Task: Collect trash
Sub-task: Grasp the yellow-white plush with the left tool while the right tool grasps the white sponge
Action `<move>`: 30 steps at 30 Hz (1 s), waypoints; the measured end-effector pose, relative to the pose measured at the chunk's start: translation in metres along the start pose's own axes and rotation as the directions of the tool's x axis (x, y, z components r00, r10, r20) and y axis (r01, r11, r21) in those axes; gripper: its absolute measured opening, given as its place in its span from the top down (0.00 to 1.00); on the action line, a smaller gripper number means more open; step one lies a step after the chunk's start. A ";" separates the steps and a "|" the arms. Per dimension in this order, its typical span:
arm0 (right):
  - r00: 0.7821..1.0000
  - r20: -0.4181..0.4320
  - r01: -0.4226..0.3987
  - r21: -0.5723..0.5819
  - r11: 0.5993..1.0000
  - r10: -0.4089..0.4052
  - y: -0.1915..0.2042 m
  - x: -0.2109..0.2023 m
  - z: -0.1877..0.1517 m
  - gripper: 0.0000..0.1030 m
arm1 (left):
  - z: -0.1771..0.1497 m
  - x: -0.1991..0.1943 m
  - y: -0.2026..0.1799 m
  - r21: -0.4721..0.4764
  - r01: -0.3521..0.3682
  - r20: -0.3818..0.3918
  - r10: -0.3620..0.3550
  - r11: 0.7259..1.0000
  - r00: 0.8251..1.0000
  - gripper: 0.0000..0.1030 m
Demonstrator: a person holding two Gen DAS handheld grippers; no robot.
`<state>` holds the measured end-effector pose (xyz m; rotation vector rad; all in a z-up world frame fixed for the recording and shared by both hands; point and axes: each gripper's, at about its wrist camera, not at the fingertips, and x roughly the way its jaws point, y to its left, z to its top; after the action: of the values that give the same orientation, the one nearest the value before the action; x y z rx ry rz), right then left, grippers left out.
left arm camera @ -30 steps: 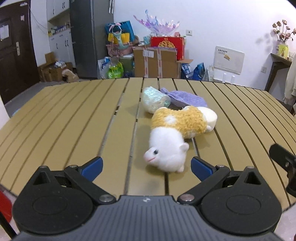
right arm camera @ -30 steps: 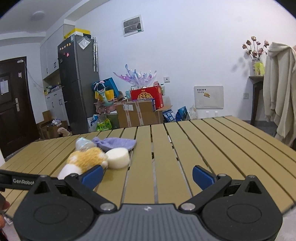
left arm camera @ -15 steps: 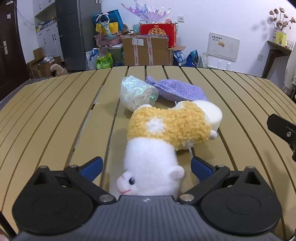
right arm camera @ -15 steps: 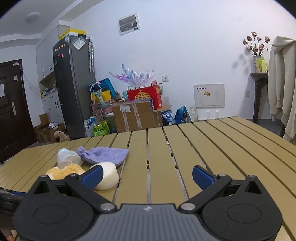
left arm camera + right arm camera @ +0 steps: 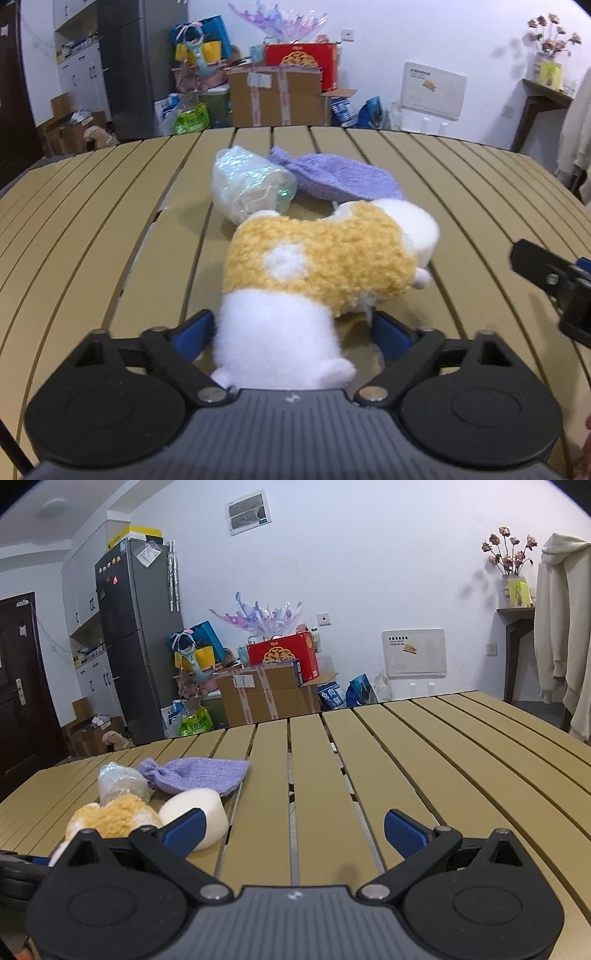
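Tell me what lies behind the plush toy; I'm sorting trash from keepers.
Behind the plush toy lie a crumpled clear plastic wrapper, a purple knitted pouch and a white round foam piece. The toy covers each one's near edge, and the slatted table beneath it.

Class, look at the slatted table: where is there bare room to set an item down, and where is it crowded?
Free: the slats right of the white foam block out to the table edge, and the slats left of the crumpled plastic wrap. Crowded: the middle, where plush toy, wrap, block and purple pouch bunch together, with the left gripper around the toy.
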<state>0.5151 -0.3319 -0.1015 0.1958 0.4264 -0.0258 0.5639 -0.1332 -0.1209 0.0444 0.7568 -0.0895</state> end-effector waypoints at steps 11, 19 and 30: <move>1.000 -0.011 -0.012 -0.001 1.000 0.012 0.003 0.001 -0.002 0.00 | 0.001 -0.011 0.009 -0.021 -0.027 0.020 0.027 0.999 0.999 0.52; 1.000 -0.019 -0.020 -0.033 0.999 0.020 0.022 -0.002 -0.002 0.00 | 0.014 -0.048 0.055 -0.088 -0.048 0.092 0.056 0.995 0.994 0.52; 0.998 -0.055 -0.005 -0.226 0.974 -0.008 0.089 0.042 0.015 0.02 | 0.022 -0.064 0.126 -0.170 -0.119 0.119 0.140 0.978 0.983 0.52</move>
<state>0.5653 -0.2473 -0.0891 -0.0280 0.4812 0.0268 0.5452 -0.0050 -0.0599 -0.0666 0.6267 0.0936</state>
